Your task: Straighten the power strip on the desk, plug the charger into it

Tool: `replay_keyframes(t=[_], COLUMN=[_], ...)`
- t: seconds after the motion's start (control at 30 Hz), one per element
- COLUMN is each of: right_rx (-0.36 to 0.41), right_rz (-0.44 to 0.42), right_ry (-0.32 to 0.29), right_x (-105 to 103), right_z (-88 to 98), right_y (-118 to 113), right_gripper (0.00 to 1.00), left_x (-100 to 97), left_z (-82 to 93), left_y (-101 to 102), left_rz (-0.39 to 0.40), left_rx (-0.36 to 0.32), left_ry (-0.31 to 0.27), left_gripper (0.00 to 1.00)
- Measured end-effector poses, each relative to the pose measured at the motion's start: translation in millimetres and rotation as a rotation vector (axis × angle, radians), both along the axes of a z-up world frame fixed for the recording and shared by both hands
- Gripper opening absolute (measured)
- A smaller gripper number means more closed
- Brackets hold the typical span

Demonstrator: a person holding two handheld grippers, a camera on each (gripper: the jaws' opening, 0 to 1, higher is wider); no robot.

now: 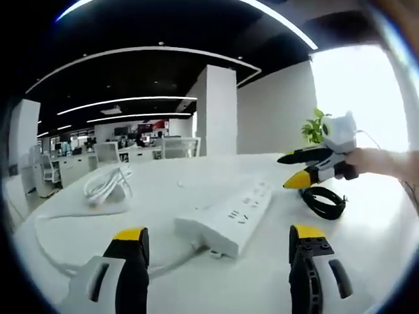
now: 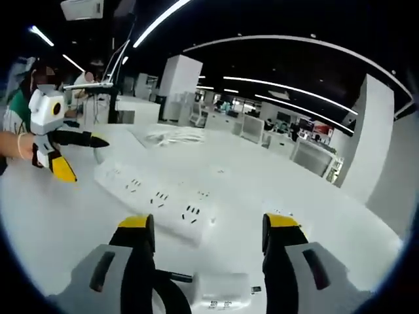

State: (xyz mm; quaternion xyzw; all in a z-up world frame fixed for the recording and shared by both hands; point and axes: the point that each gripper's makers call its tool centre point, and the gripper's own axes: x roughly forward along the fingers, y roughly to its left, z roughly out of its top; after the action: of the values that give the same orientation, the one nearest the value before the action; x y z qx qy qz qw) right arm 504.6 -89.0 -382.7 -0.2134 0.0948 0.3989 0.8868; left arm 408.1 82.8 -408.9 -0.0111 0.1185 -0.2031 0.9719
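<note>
The long white plastic power strip lies on the white table, slanted, with its holes facing up. Its white cord runs off from one end toward a bundle of white cable farther back. The left claw is held wide and empty, just before the near end of the power strip. The right claw is also spread and holds nothing; it hangs over the small white charger block, which lies on the table right beside the power strip with its black cable coiled close by.

The strip is probably to be turned straight first. It is best pinched at its end, across its narrow sides, and swung slowly so the cord is not dragged. The charger should be left until the strip lies straight.
</note>
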Motion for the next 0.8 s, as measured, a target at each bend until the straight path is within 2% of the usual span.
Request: replay_keyframes(t=[0.17, 0.33, 0.8], right_rx=[-0.023, -0.034, -0.068], right_rz=[0.013, 0.005, 0.004], right_ry=[0.007, 0.012, 0.049], right_x=[-1, 4, 12], right_z=[-3.2, -5.1, -17.9], right_y=[2, -1, -2], right_gripper=[0.61, 0.6, 0.53], left_x=[2.6, 4.4, 8.9], left_z=[-1.7, -6.5, -6.9], left_y=[-2, -6, -9], left_rz=[-0.012, -0.024, -0.033], left_rx=[0.003, -0.014, 0.008], left_ry=[0.006, 0.044, 0.047], left_gripper=[0.86, 0.84, 0.81])
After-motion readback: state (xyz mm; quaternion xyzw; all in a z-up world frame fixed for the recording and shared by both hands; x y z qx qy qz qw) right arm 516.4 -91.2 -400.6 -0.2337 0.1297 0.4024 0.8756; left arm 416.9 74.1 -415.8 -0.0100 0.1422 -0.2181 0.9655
